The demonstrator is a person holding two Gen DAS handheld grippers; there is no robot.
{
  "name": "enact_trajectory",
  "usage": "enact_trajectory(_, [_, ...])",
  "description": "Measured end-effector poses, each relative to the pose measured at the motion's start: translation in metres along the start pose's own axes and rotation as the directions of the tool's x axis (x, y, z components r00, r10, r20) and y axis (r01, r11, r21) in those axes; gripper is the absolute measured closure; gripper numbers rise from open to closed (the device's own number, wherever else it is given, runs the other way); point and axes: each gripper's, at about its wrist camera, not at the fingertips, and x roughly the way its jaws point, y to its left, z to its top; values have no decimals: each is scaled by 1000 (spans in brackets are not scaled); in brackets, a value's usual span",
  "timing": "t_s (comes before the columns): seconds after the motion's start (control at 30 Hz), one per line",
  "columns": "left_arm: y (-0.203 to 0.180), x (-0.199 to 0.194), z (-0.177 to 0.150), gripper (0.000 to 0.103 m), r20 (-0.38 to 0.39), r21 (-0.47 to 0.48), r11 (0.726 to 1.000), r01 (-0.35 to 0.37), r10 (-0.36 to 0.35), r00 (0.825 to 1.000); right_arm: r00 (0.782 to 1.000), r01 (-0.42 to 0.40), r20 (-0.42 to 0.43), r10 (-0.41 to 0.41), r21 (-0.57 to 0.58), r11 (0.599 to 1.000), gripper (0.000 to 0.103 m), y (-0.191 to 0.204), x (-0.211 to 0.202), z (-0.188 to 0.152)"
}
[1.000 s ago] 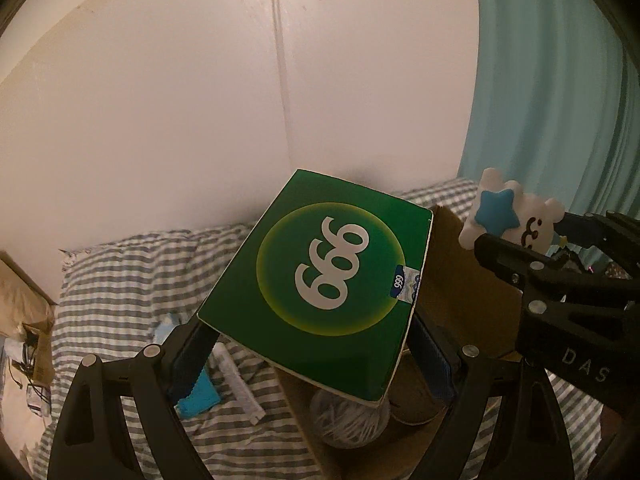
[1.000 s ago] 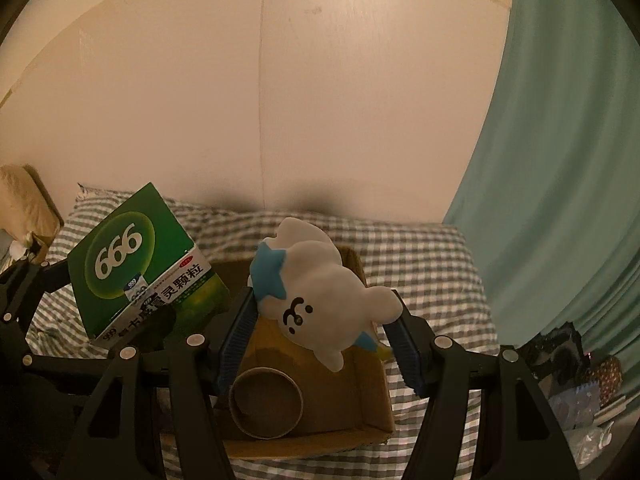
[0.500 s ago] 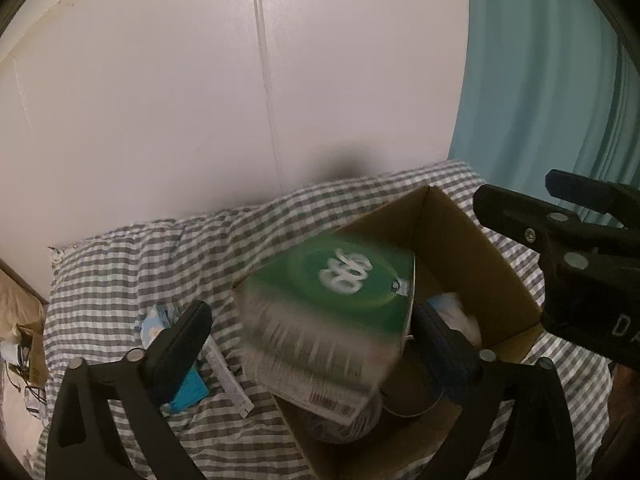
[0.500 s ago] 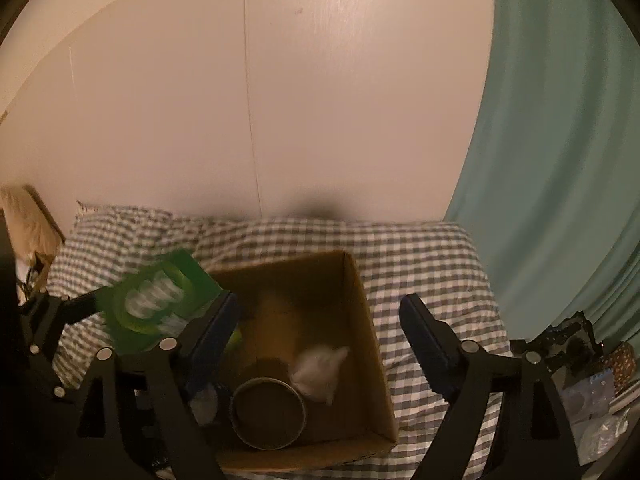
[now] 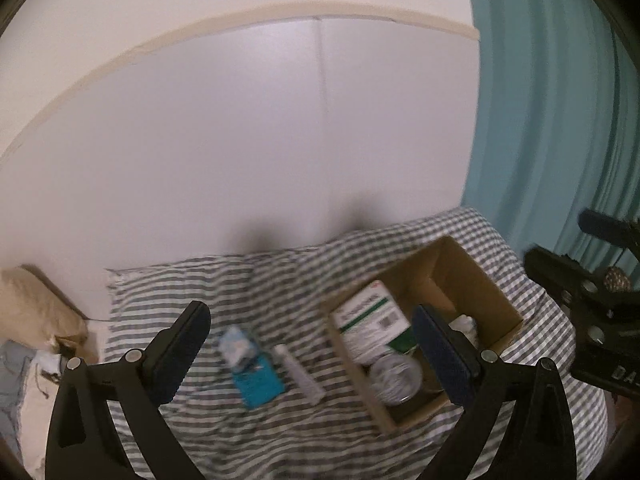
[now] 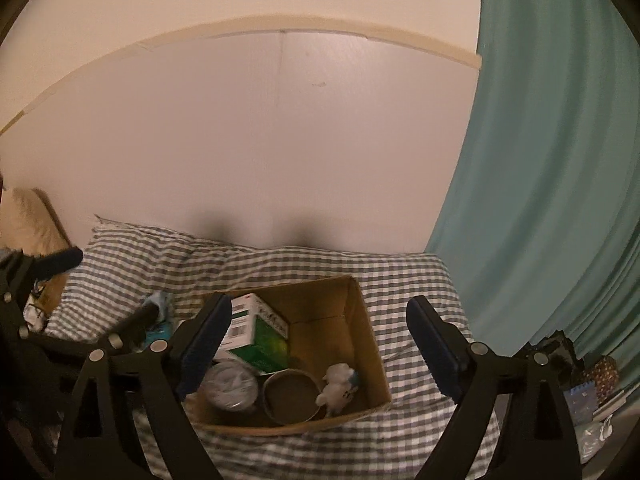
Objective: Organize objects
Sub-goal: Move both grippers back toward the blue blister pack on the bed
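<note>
A cardboard box [image 6: 320, 296] sits on the checked bedspread [image 6: 408, 280]. In it lie a green and white carton [image 6: 260, 332], a white plush toy [image 6: 338, 388] with a blue star, a brown tape roll [image 6: 292, 396] and a white roll [image 6: 232, 390]. My right gripper [image 6: 320, 320] hangs above the box with its jaws opening and nothing between them. My left gripper [image 5: 312, 320] is wide open and empty, above the bedspread just left of the box [image 5: 460, 264]. The carton [image 5: 372, 316] shows there too, blurred. Each gripper appears at the other view's edge: the left gripper [image 6: 104, 288], the right gripper [image 5: 566, 240].
Left of the box lie a blue packet [image 5: 258, 384], a white tube [image 5: 300, 374] and a pale wrapped pack [image 5: 236, 346]. A white wall stands behind the bed, a teal curtain [image 6: 540, 200] to the right. Clutter [image 6: 592, 384] sits at lower right, a tan cushion [image 5: 36, 304] at left.
Both grippers opened and let go: the green carton and the plush toy dropped into the cardboard box. Both grippers then rose and drew back, so the bed looks farther away.
</note>
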Motion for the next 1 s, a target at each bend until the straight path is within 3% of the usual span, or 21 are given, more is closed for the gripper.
enact_trajectory(0.3, [87, -52, -19, 0, 32, -80, 994, -72, 74, 997, 999, -5, 36, 7, -54, 999, 13, 61, -78, -25])
enact_trajectory(0.53, [136, -70, -45, 0, 31, -122, 986, -115, 119, 992, 998, -39, 44, 43, -91, 995, 13, 115, -96, -25])
enact_trajectory(0.77, [174, -52, -75, 0, -13, -142, 980, -138, 138, 990, 996, -86, 18, 89, -124, 988, 13, 177, -76, -31])
enact_trajectory(1.0, [208, -2, -122, 0, -93, -190, 969, -155, 139, 986, 993, -110, -50, 103, -169, 980, 13, 232, -14, -57])
